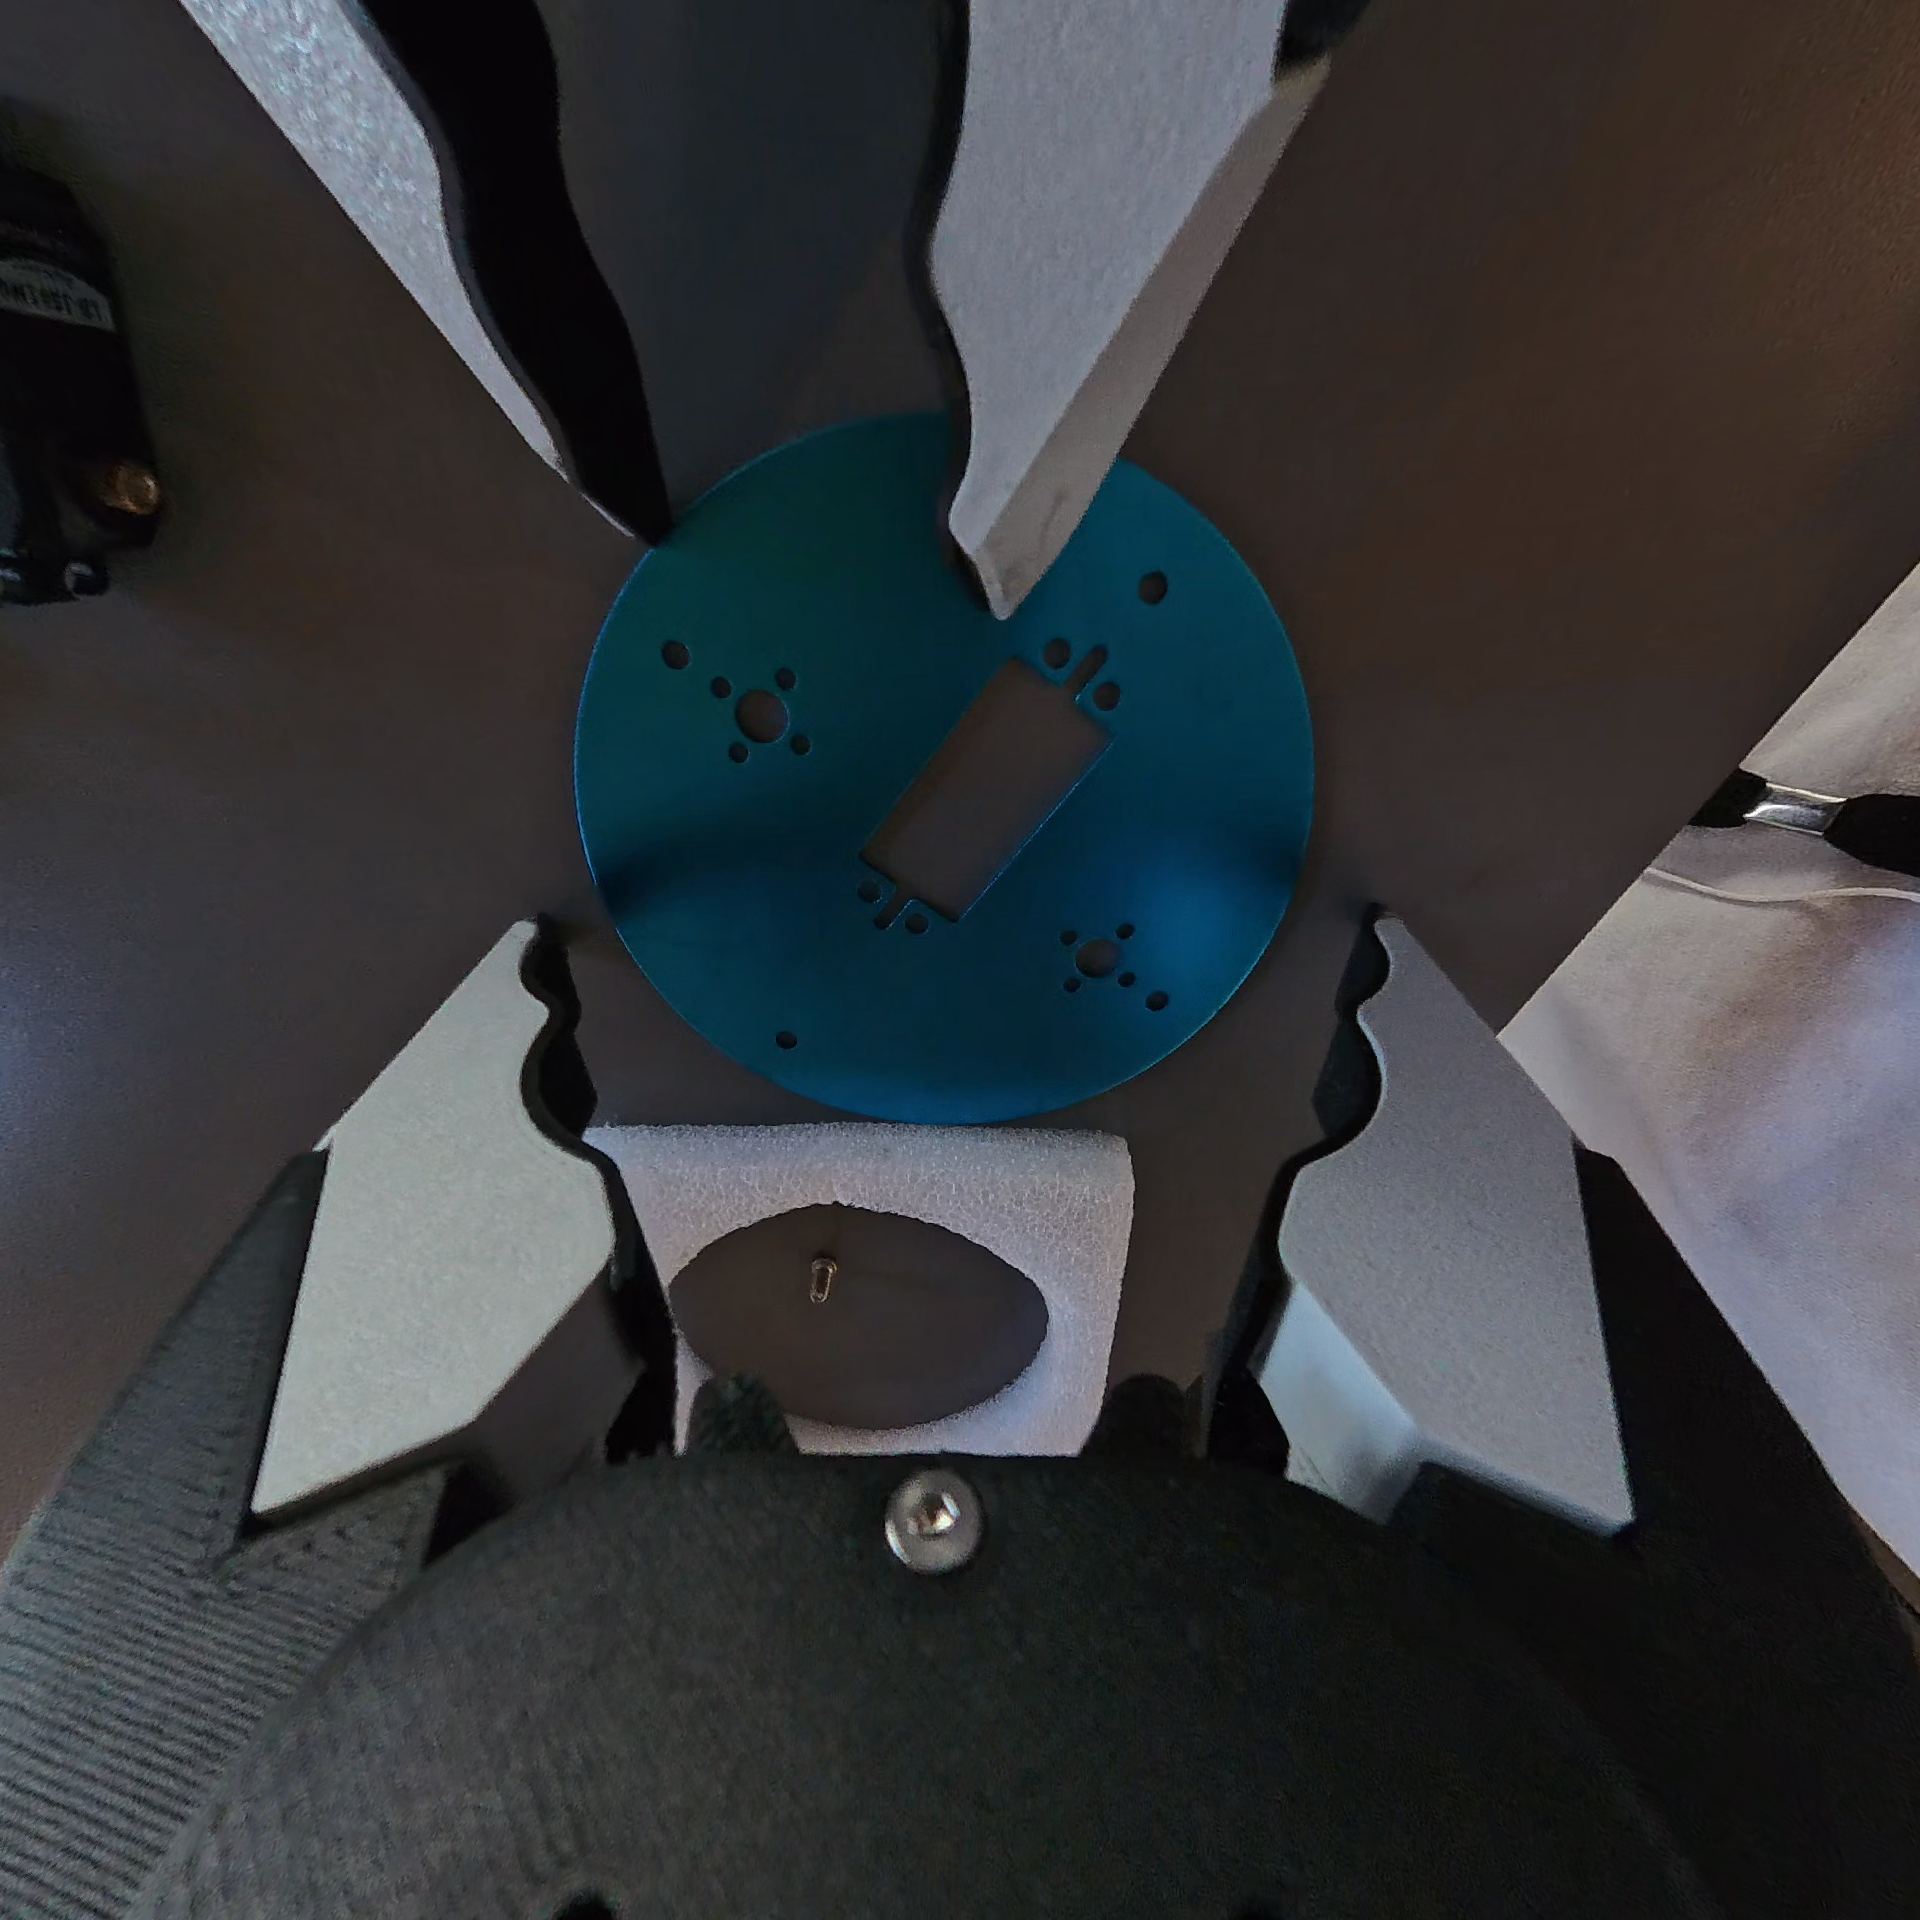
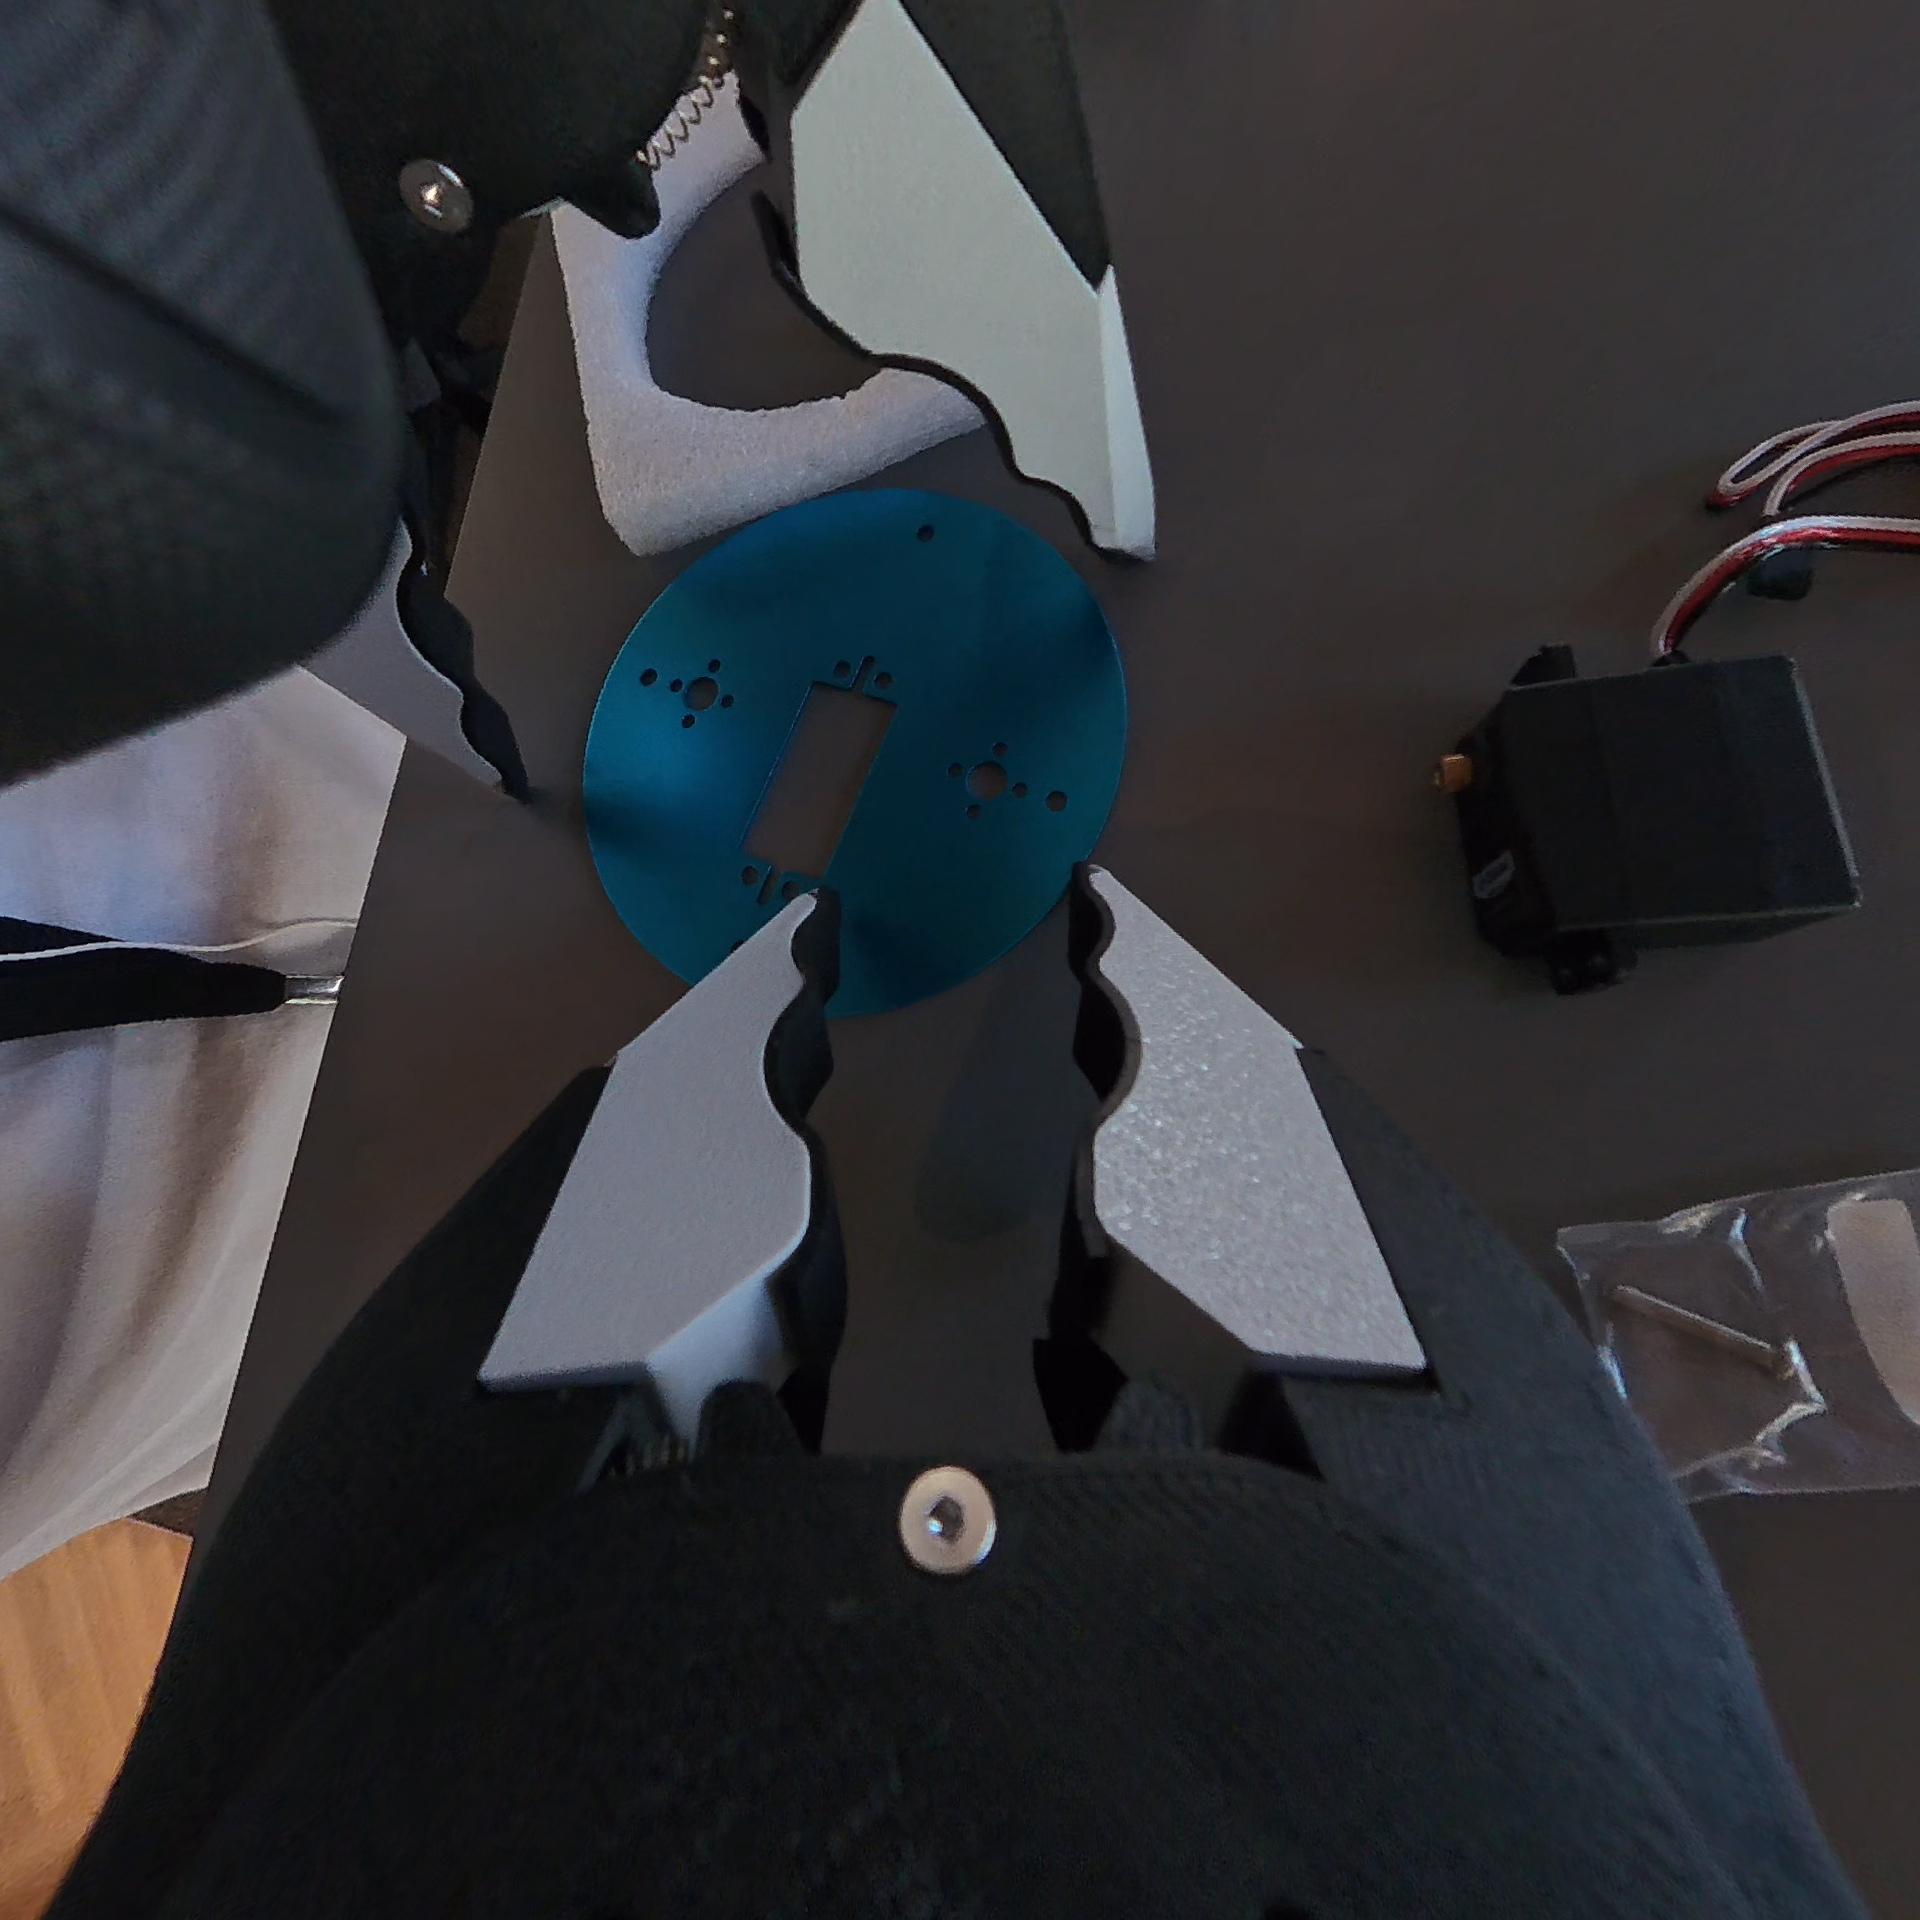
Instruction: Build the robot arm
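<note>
A flat blue round metal plate (image 1: 1143,831) with a rectangular slot and several small holes lies on the dark table (image 1: 312,831). My left gripper (image 1: 956,925) is open wide and empty. Its fingertips stand either side of the plate's near rim, apart from it. My right gripper (image 2: 956,888) is open and empty. One tip hovers over the plate (image 2: 935,665) and the other is at its rim. Each gripper faces the other across the plate: the right one shows in the left wrist view (image 1: 821,571), the left one in the right wrist view (image 2: 821,670).
A white foam block (image 1: 873,1174) with an oval hole holds a small screw (image 1: 821,1278), just behind the plate. A black servo (image 2: 1662,810) with red and white wires (image 2: 1818,488) lies to the right. A clear bag (image 2: 1766,1330) of screws lies nearer. White cloth (image 2: 156,935) hangs off the table's edge. The grippers' ends are close to 6 cm from one another. It is some 9 cm from my right tips to the black servo (image 2: 1662,810).
</note>
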A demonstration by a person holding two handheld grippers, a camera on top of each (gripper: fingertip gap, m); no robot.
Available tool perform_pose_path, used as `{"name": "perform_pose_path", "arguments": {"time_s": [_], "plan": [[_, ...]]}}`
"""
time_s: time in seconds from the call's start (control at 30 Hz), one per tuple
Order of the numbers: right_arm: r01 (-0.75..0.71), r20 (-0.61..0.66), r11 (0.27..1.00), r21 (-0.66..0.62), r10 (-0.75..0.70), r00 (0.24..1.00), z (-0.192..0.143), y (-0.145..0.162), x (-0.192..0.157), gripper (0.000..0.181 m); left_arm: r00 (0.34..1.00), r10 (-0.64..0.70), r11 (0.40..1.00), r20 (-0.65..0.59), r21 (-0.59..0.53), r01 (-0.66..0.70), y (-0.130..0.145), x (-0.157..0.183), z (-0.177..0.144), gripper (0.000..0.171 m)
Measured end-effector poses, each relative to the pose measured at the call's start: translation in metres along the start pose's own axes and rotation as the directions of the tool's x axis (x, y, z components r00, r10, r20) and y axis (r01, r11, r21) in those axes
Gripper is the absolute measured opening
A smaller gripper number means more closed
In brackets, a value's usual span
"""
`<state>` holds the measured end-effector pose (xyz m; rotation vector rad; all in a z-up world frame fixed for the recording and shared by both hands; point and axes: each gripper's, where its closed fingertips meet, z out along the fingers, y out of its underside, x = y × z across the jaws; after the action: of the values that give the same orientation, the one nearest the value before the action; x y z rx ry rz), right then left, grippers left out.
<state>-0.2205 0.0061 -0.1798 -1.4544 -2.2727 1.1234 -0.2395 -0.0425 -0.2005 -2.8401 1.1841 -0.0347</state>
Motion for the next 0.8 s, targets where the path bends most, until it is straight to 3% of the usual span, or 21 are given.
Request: {"name": "perform_pose_path", "arguments": {"time_s": [0.33, 0.8], "plan": [[-0.015, 0.029, 1.000, 0.008, 0.015, 0.999, -0.0011, 0.0005, -0.0017, 0.044, 1.000, -0.023, 0.999, -0.001, 0.027, 0.023, -0.0025, 0.0017, -0.0052, 0.118], [-0.032, 0.062, 0.999, 0.026, 0.031, 0.998, -0.0018, -0.0002, -0.0034, 0.046, 1.000, -0.022, 0.999, -0.010, 0.025, 0.022, -0.0023, 0.0009, -0.0062, 0.116]]}}
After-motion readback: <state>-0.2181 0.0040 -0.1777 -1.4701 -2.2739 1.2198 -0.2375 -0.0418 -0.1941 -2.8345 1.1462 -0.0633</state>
